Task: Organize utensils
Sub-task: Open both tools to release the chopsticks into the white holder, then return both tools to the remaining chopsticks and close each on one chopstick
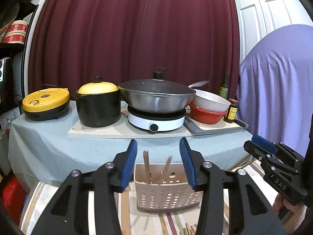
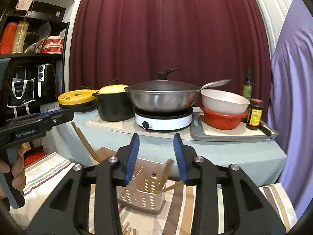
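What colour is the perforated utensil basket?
Pale beige-pink; the utensil basket shows best in the left wrist view.

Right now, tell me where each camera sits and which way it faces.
Left wrist: on the left gripper, facing the utensil basket and wok; the right gripper shows at its right.
Right wrist: on the right gripper, facing the same way; the left gripper and hand show at its left.
Shared: basket, wok, curtain.

"DAS" on right tongs; "GenRobot.AI" (white print) on left tongs.
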Demonstrator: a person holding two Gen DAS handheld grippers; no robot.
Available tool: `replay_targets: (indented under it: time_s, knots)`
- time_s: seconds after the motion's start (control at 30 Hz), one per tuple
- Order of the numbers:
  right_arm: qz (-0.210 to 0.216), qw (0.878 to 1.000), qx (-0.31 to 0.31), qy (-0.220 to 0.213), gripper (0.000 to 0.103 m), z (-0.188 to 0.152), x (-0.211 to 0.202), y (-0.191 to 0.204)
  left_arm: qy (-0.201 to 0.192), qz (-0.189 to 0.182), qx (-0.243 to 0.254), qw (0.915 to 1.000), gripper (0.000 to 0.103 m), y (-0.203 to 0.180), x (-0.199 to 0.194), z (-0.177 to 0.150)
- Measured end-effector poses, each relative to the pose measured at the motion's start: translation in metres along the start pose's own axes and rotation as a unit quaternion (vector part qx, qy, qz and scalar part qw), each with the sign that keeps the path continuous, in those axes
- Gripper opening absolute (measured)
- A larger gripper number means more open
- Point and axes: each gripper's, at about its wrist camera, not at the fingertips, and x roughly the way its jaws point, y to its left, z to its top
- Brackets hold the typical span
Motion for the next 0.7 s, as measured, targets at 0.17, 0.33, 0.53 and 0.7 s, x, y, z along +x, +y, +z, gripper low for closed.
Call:
replay_targets:
  time_s: [0.17, 0.33, 0.53, 0.7]
  knots:
    - [-0.013, 1.0, -0.007, -0.012, 0.048, 0.0, -0.034, 0.004, -0.006, 0.01, 0.01, 0.9999, 0.056, -0.001, -0.022, -0.01]
    - [-0.019, 1.0, -0.011, -0.004, 0.048, -0.017, -0.065, 0.007, 0.005, 0.019, 0.016, 0.9997, 0.056, -0.004, -0.049, -0.036]
    - [-0.027, 0.999, -0.005, 0.023, 0.048, -0.065, -0.1, 0.011, 0.025, 0.044, 0.014, 0.9986, 0.056, -0.004, -0.074, -0.077]
    - [-0.034, 0.998, -0.014, 0.049, 0.048, -0.106, -0.119, 0.017, 0.051, 0.063, 0.007, 0.9967, 0.056, -0.003, -0.089, -0.112]
